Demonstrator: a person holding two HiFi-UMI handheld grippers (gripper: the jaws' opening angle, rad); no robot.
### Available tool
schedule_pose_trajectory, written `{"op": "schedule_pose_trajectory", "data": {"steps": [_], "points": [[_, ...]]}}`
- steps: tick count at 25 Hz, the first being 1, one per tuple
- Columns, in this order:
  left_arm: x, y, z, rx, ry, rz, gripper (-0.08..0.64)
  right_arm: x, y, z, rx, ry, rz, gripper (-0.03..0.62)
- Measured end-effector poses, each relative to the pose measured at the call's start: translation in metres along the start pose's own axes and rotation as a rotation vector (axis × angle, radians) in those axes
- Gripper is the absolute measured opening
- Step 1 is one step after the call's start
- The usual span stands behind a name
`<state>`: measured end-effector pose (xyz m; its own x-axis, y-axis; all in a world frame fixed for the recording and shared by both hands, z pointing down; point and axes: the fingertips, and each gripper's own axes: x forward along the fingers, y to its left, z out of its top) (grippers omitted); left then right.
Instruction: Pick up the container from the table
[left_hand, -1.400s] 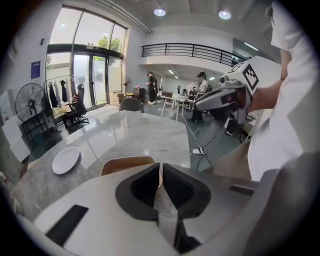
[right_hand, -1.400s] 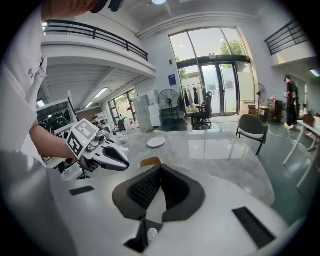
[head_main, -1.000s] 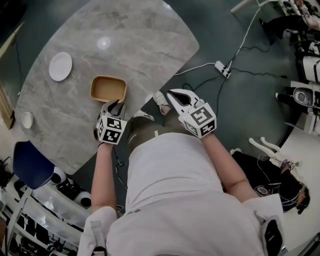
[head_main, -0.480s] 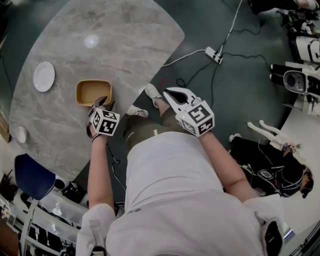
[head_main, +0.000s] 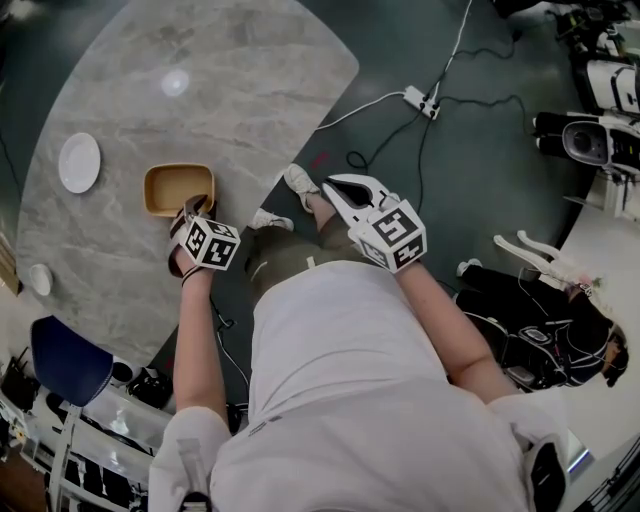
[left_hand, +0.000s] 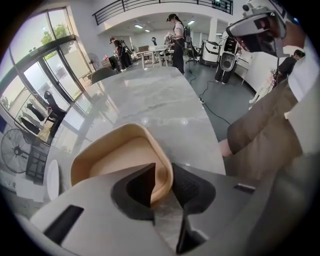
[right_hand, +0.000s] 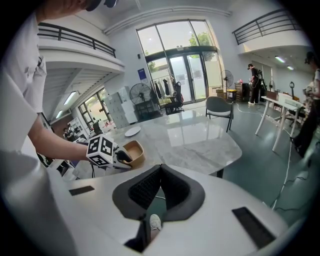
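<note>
A tan, rounded-rectangular container (head_main: 170, 187) stands empty on the grey marble table (head_main: 230, 90), near its front edge. My left gripper (head_main: 193, 207) points steeply down at the container's near right corner. In the left gripper view the container (left_hand: 115, 155) has its rim between the jaws of the left gripper (left_hand: 162, 175), one pad inside the wall and one outside. The jaws are closing on that rim. My right gripper (head_main: 335, 185) hangs off the table above the floor, shut and empty. The right gripper view shows its jaws (right_hand: 160, 170) together, with the container (right_hand: 134, 150) far off to the left.
A white plate (head_main: 79, 162) lies left of the container, and a small white dish (head_main: 38, 279) sits at the table's left edge. A blue chair (head_main: 70, 360) stands below the table edge. A power strip (head_main: 420, 100) with cables lies on the floor to the right.
My left gripper has dropped from just short of the container onto its near right corner, so the rim is now between the jaws. The right gripper has shifted a little sideways.
</note>
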<state>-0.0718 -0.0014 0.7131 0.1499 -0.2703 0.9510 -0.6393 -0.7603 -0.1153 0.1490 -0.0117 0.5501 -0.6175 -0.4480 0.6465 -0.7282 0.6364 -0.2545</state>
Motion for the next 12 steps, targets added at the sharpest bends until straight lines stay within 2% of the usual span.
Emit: {"op": "schedule_pose_trajectory", "data": {"steps": [7, 12], "points": [[-0.002, 0.002, 0.004, -0.014, -0.008, 0.008, 0.038, 0.002, 0.001, 0.005, -0.017, -0.005, 0.017, 0.009], [-0.007, 0.007, 0.012, -0.046, -0.023, 0.015, 0.032, 0.002, -0.002, 0.011, -0.034, -0.011, 0.031, 0.009]]}}
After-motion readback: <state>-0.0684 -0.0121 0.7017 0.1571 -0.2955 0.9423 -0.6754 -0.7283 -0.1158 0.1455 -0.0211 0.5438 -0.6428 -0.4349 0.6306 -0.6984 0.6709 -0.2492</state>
